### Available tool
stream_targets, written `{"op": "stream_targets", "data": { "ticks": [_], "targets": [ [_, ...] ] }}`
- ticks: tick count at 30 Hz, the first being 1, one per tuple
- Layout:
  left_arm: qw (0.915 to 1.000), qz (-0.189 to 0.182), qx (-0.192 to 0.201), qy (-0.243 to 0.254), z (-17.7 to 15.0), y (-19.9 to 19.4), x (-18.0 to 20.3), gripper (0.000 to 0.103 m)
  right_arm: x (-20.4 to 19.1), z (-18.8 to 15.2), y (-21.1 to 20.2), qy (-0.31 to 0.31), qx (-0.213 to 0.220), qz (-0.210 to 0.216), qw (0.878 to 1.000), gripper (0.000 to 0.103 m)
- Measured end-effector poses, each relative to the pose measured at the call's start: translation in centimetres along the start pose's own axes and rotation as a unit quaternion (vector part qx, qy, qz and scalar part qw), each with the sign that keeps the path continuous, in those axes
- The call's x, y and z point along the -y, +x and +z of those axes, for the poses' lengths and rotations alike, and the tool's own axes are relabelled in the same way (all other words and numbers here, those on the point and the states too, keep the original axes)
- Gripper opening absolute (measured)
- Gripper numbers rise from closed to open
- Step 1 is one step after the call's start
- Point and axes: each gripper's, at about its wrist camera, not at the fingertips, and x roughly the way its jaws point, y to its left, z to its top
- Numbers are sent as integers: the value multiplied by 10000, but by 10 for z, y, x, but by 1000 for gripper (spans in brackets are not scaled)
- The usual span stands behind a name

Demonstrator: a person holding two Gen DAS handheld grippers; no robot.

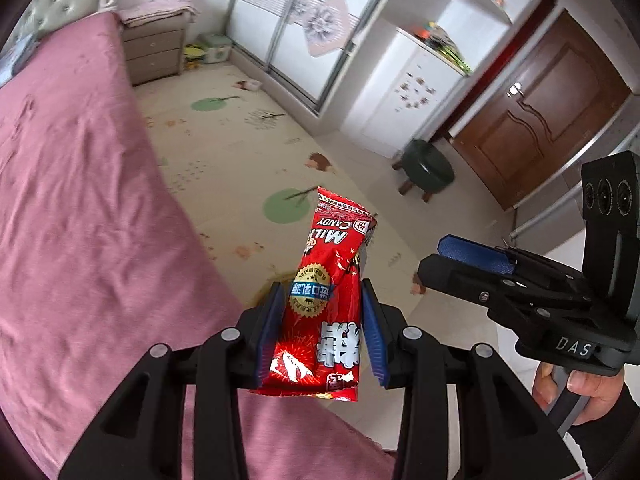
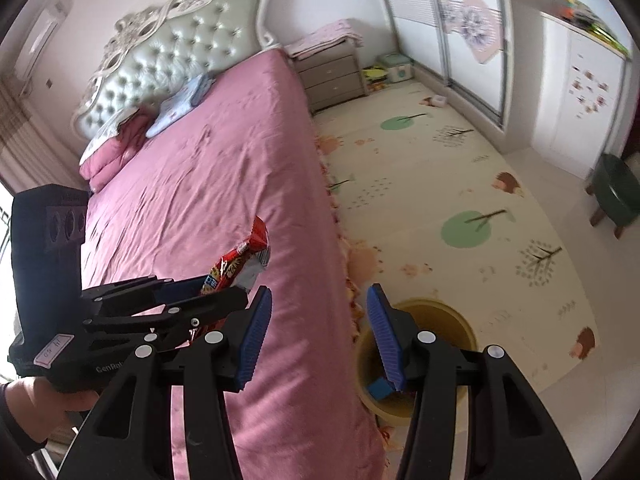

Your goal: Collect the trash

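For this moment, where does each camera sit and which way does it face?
Left wrist: on the left gripper, angled down past the bed edge to the play mat; it grips a red candy wrapper; the right gripper and hand show.
Right wrist: on the open, empty right gripper, looking down along the bed toward the headboard, yellow bin below; the left gripper shows.
Shared: bed, wrapper, wardrobe, green stool.

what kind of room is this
A bedroom, most likely in a home. A bed with a pink cover and a tufted headboard fills one side, a nightstand stands beside it, and a sliding-door wardrobe lines the far wall.
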Motion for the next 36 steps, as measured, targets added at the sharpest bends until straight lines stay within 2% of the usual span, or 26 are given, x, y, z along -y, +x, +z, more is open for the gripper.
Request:
{"op": "stream_targets", "data": {
  "ticks": [7, 14, 15, 16, 17, 18, 26, 36],
  "targets": [
    [9992, -120, -239, 282, -8, 37, 53, 38, 49, -27, -26, 399, 89, -231, 9989, 49],
    [9979, -285, -451, 359, -8, 68, 71, 39, 86, -45, -38, 717, 152, -351, 9967, 49],
    [9978, -270, -468, 381, -7, 72, 73, 42, 89, -47, -39, 751, 167, -369, 9964, 49],
    [9976, -260, -497, 406, -6, 77, 75, 50, 92, -49, -40, 792, 178, -373, 9960, 49],
    [9977, -223, -505, 405, -6, 79, 75, 78, 96, -50, -41, 831, 186, -395, 9956, 49],
    [9980, -174, -469, 379, -6, 82, 76, 82, 98, -51, -41, 848, 183, -436, 9953, 49],
    [9973, -152, -594, 402, -3, 93, 78, 83, 112, -55, -42, 954, 195, -467, 9942, 49],
    [9986, -44, -440, 279, 0, 71, 69, 83, 94, -40, -44, 720, 225, -354, 9965, 49]
  ]
}}
